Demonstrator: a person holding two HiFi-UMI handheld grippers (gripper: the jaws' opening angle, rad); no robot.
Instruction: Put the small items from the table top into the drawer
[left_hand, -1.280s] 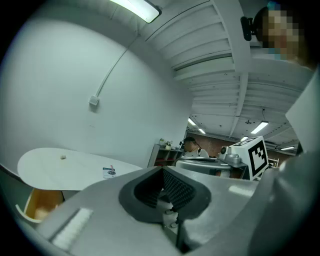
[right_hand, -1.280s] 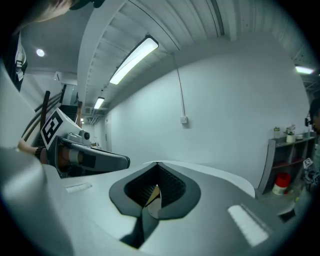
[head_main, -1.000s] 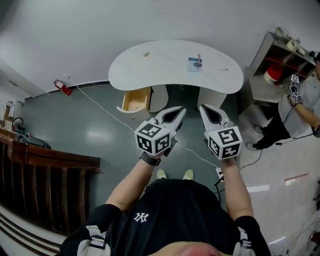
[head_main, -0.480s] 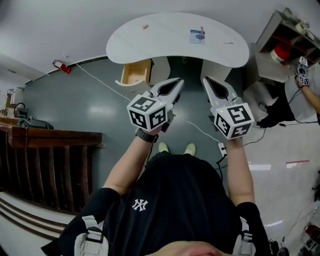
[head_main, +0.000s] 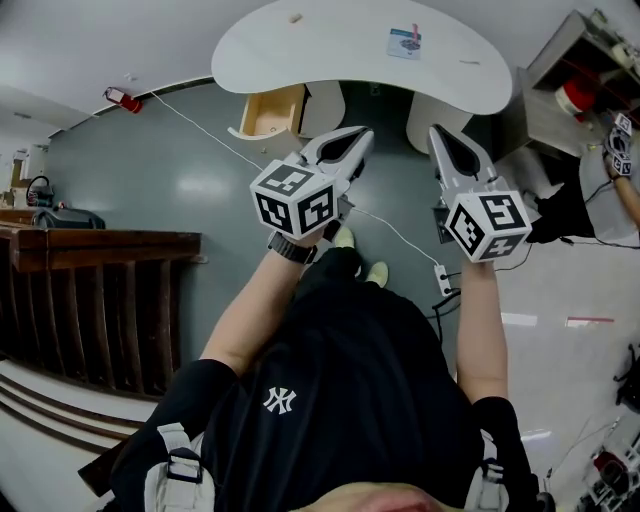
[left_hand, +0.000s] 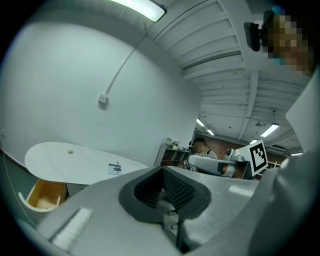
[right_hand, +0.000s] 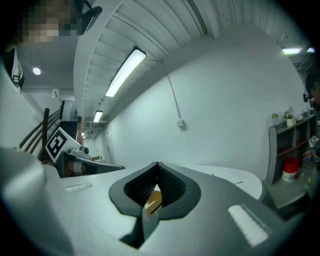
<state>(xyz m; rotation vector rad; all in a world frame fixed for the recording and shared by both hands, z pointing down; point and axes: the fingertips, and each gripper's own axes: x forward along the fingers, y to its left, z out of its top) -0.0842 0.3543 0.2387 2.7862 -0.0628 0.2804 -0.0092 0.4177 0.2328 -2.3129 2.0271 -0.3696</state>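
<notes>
A white kidney-shaped table (head_main: 340, 50) stands ahead of me. On its top lie a small printed card (head_main: 404, 41), a tiny pale item (head_main: 294, 17) and a thin item (head_main: 470, 62). An open wooden drawer (head_main: 270, 110) juts out below the table's left side. My left gripper (head_main: 358, 137) and right gripper (head_main: 441, 137) are held in the air short of the table, both shut and holding nothing. In the left gripper view, the shut left gripper (left_hand: 162, 172) points over the table (left_hand: 75, 162), card (left_hand: 114, 169) and drawer (left_hand: 42, 194). The right gripper (right_hand: 157, 167) also shows shut jaws.
A shelf unit (head_main: 575, 45) with a red-and-white container (head_main: 572, 98) stands at the right, with another person (head_main: 600, 190) beside it. A dark wooden railing (head_main: 90, 290) runs along the left. A white cable (head_main: 200, 125) and power strip (head_main: 443, 280) lie on the floor.
Both grippers have risen closer to the head camera and spread slightly apart. The table has slid toward the frame's top edge. Both stay shut.
</notes>
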